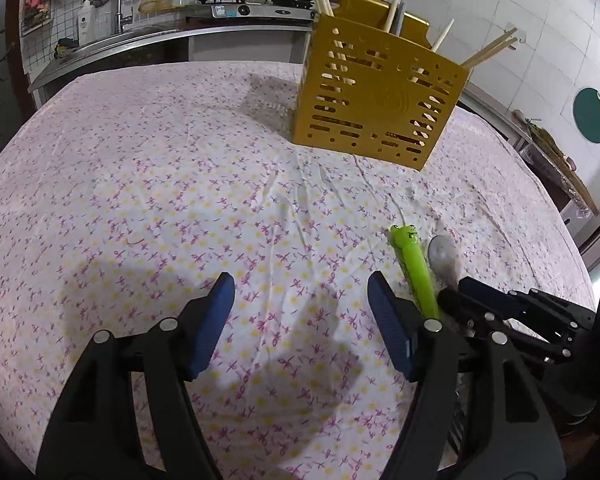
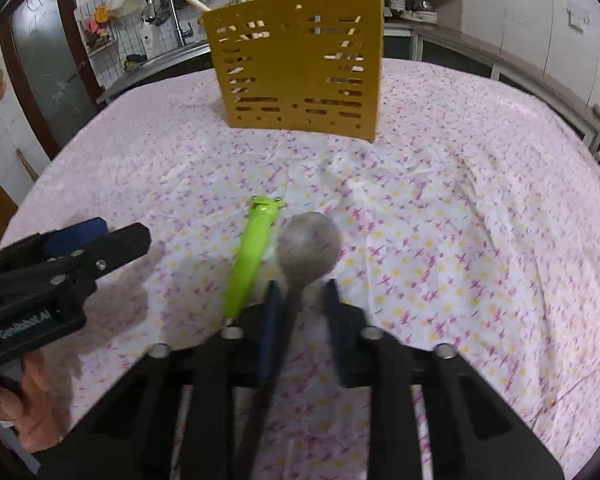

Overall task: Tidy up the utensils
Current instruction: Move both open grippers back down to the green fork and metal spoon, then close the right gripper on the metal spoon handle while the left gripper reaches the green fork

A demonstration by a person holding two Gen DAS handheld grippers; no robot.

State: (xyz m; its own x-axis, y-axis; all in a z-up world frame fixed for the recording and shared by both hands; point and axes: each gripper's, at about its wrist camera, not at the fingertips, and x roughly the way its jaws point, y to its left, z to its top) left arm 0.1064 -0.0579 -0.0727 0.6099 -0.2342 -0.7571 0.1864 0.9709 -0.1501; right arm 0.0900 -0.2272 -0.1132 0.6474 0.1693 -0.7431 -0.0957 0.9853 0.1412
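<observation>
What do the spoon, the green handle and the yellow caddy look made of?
Spoon: likely metal, dull grey bowl with a soft sheen. Green handle: glossy moulded plastic with a cartoon face. Caddy: matte mustard plastic, going by its cut slots and thin walls.

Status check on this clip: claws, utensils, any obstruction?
Left claw open, empty. Right claw around spoon handle, grip unconfirmed. Green utensil beside spoon on cloth. Path to holder unobstructed.

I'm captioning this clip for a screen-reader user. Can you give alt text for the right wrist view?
The right gripper straddles the dark handle of a metal spoon lying on a floral tablecloth, beside a green frog-topped utensil. A yellow slotted utensil holder stands behind; the left gripper enters at left.
</observation>
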